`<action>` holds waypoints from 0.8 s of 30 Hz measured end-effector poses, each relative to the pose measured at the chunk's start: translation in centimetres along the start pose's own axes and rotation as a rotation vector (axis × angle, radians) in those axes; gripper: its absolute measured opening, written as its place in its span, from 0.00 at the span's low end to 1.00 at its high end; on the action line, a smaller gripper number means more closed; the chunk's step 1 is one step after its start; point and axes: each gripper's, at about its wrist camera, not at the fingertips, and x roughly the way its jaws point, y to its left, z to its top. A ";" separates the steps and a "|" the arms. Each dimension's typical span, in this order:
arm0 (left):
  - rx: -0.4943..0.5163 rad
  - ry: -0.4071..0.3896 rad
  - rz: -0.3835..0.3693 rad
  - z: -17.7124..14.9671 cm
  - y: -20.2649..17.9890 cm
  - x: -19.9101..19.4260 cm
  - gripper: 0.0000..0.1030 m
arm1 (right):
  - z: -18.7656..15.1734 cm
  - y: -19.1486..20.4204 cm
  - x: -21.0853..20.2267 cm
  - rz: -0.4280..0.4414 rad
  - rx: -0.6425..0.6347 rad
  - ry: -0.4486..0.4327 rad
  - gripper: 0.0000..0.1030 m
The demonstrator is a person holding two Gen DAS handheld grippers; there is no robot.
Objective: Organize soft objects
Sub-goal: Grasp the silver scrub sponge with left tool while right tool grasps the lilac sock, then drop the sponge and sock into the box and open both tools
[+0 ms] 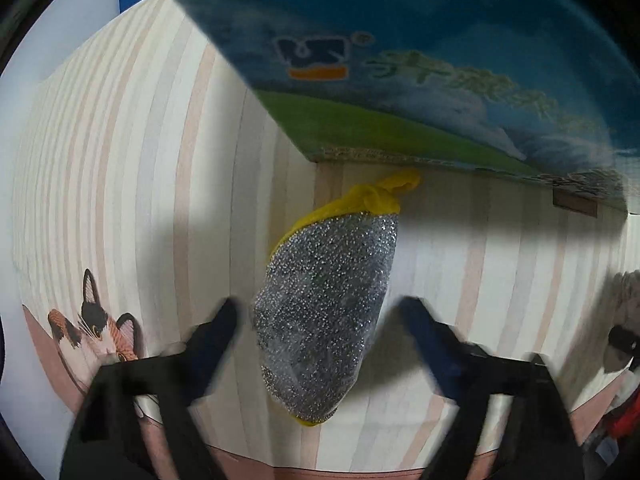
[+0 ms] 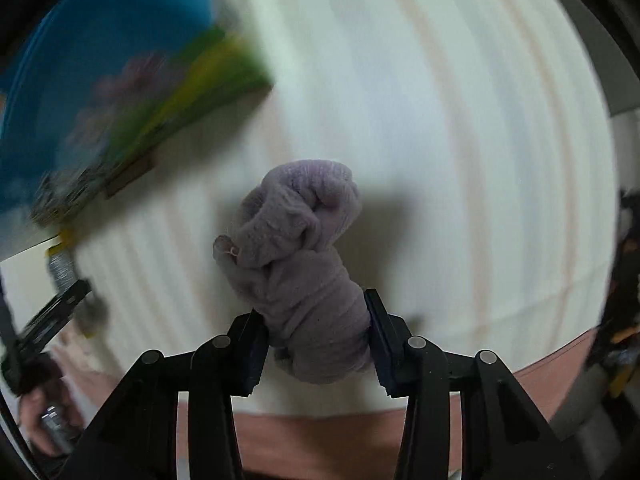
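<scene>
A silver glitter scrubbing sponge (image 1: 324,304) with yellow edging and a knotted yellow loop lies on the striped tablecloth (image 1: 140,200). My left gripper (image 1: 320,312) is open, its blue-padded fingers on either side of the sponge and apart from it. My right gripper (image 2: 316,328) is shut on a rolled lilac sock (image 2: 300,256), held above the tablecloth (image 2: 440,120). A blue and green cardboard box (image 1: 420,48) stands just beyond the sponge; it also shows blurred in the right wrist view (image 2: 100,100).
The tablecloth has a cat print (image 1: 96,328) at its near left edge. The left gripper and sponge show at the left edge of the right wrist view (image 2: 60,280). Dark clutter (image 2: 624,280) lies past the table's right edge.
</scene>
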 end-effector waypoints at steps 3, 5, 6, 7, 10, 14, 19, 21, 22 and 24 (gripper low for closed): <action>-0.004 0.015 -0.024 0.0 0.3 -0.2 0.49 | -0.8 0.4 0.7 0.059 -0.005 0.037 0.59; -0.014 0.013 -0.038 -0.7 0.5 -0.6 0.48 | -1.2 0.8 0.7 0.058 -0.028 0.027 0.72; -0.022 0.015 -0.046 -1.0 0.7 -0.6 0.48 | -1.4 0.9 0.4 0.043 -0.046 0.008 0.72; -0.028 0.022 -0.058 -1.4 0.9 -0.6 0.48 | -1.7 1.2 0.1 0.023 -0.068 -0.013 0.72; -0.062 0.045 -0.111 -3.3 1.5 -0.7 0.48 | -2.4 2.5 -1.3 -0.030 -0.141 -0.063 0.73; -0.075 0.058 -0.128 -4.7 1.6 -0.3 0.48 | -2.7 3.9 -1.0 -0.111 -0.234 -0.085 0.73; -0.059 0.064 -0.094 -4.7 1.2 1.1 0.52 | -3.1 4.7 1.2 -0.099 -0.214 -0.045 0.72; -0.045 0.055 -0.069 -4.5 0.6 1.2 0.51 | -3.2 4.8 1.5 -0.099 -0.199 -0.051 0.64; -0.047 0.051 -0.069 -4.6 0.5 1.2 0.50 | -3.3 5.0 1.6 -0.100 -0.196 -0.055 0.50; -0.045 0.053 -0.070 -4.2 -0.1 1.2 0.48 | -3.3 5.3 1.9 -0.115 -0.194 -0.059 0.43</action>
